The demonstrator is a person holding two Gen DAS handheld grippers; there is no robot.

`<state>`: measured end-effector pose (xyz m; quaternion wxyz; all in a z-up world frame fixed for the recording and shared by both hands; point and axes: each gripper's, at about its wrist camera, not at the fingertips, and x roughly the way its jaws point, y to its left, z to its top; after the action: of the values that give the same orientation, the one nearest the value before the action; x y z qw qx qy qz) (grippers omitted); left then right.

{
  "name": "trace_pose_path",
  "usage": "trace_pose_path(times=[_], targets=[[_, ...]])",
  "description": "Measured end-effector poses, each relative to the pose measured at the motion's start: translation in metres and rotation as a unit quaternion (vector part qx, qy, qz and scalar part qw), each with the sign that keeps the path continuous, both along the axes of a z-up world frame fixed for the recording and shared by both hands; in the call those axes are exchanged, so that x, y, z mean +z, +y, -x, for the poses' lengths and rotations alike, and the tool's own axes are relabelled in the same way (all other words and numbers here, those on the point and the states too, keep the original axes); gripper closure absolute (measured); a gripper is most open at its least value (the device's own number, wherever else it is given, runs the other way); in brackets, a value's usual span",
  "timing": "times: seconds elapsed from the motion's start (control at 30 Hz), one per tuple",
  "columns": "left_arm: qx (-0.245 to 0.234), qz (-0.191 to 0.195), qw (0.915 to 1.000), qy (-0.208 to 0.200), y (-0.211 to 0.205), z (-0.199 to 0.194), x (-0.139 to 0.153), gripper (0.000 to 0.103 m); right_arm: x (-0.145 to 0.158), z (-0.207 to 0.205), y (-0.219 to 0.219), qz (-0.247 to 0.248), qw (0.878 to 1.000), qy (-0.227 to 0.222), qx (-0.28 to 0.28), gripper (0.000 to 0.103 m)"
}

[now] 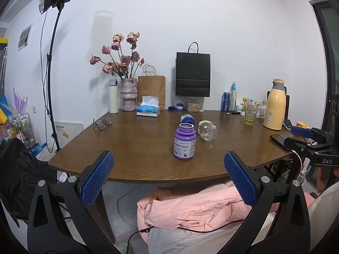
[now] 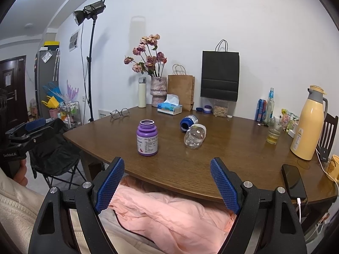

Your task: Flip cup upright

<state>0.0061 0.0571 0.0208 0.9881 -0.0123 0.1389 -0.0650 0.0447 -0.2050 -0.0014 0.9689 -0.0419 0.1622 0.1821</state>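
Note:
A clear plastic cup (image 1: 208,131) lies on its side near the middle of the brown table (image 1: 137,148); it also shows in the right wrist view (image 2: 195,136). A blue-capped container (image 1: 187,119) lies on its side just behind it, also seen from the right wrist (image 2: 188,122). A purple bottle (image 1: 184,141) stands upright and open-topped to the cup's left, also in the right wrist view (image 2: 147,138). My left gripper (image 1: 168,169) is open and empty, held before the table's front edge. My right gripper (image 2: 167,175) is open and empty, likewise short of the table.
Along the table's back stand a vase of roses (image 1: 128,94), paper bags (image 1: 193,74), a tissue box (image 1: 148,109) and a white flask (image 1: 113,96). Glasses (image 1: 102,122) lie left. A glass (image 1: 250,114), yellow thermos (image 1: 274,104) and phone (image 2: 293,181) are right. Pink cloth (image 2: 169,213) lies below.

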Motion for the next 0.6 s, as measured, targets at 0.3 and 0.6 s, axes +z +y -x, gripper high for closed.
trace_pose_path(times=[0.3,0.6], targets=[[0.012,0.002,0.9999,0.0,0.002,-0.0013,-0.0002,0.0,-0.0002,-0.0006,0.0003,0.0,1.0,0.0,0.004,0.016],[0.013,0.003,0.9999,0.001,0.0002,-0.003,-0.0005,0.0,-0.001,-0.0008,0.001,-0.001,1.0,0.004,0.008,0.016]])
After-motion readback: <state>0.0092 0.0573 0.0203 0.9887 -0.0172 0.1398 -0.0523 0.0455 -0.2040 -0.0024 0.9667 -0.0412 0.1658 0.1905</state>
